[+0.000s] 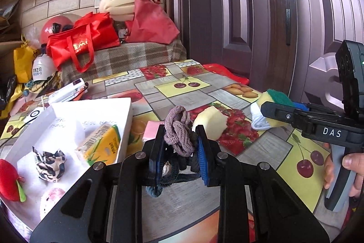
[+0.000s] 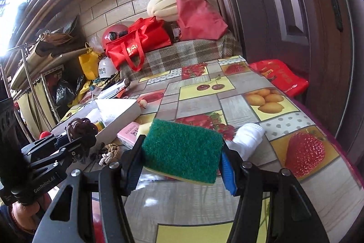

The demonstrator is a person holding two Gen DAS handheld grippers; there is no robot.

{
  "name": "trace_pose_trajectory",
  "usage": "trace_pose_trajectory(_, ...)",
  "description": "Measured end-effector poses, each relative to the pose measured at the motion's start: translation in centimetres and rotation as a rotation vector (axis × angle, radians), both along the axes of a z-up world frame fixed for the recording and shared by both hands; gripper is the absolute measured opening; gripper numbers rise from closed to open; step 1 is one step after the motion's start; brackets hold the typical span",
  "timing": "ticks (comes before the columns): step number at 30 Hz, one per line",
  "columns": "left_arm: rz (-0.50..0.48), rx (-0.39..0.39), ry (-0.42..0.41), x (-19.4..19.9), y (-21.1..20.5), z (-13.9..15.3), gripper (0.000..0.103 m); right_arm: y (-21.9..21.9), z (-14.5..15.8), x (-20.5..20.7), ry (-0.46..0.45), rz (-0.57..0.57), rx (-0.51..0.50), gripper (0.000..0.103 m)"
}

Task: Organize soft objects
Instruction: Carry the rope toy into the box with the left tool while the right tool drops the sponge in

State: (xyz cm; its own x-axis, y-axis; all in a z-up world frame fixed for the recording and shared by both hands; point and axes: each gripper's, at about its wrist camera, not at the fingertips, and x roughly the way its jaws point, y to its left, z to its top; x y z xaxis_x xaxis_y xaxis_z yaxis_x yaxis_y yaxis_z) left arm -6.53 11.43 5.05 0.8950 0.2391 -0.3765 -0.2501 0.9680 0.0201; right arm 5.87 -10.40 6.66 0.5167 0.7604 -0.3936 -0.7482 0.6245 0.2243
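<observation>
The left gripper (image 1: 179,149) pinches a light, stretchy hair-tie bundle (image 1: 178,133) above the table (image 1: 261,152); the right gripper (image 2: 182,165) squeezes a compressible sponge (image 2: 182,149) across its sides, likely secure.

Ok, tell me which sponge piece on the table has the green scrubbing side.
The scouring sponge clamped in the right hand-held gripper: green on top, yellow beneath. The loose foam piece on the tablecloth is plain pale yellow.
</observation>
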Motion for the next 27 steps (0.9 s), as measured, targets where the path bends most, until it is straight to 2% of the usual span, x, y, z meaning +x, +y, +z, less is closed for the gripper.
trace_pose_trajectory(7, 0.033, 0.025, -0.017, -1.6, 0.7, 0.1, 0.025, 1.6, 0.1, -1.3, -0.036, 0.023, 0.008, 0.059)
trace_pose_trajectory(12, 0.07, 0.005, -0.028, -2.6, 1.9, 0.1, 0.025, 2.7, 0.3, -1.9, -0.059, 0.036, 0.021, 0.059)
trace_pose_trajectory(17, 0.08, -0.016, -0.033, -2.9, 2.6, 0.0, 0.025, 0.1, 1.7, -0.4, -0.053, -0.045, 0.097, 0.059)
trace_pose_trajectory(19, 0.079, -0.007, -0.037, -2.9, 2.5, 0.1, 0.025, -2.0, 3.2, 1.1, -0.036, -0.096, 0.139, 0.059)
trace_pose_trajectory(21, 0.078, 0.004, -0.039, -2.9, 2.4, 0.1, 0.025, -5.1, 6.0, 2.6, -0.058, -0.169, 0.182, 0.059)
trace_pose_trajectory(27, 0.085, 0.003, -0.041, -3.1, 2.4, 0.2, 0.025, -13.3, 17.6, 3.1, -0.277, -0.355, 0.287, 0.059)
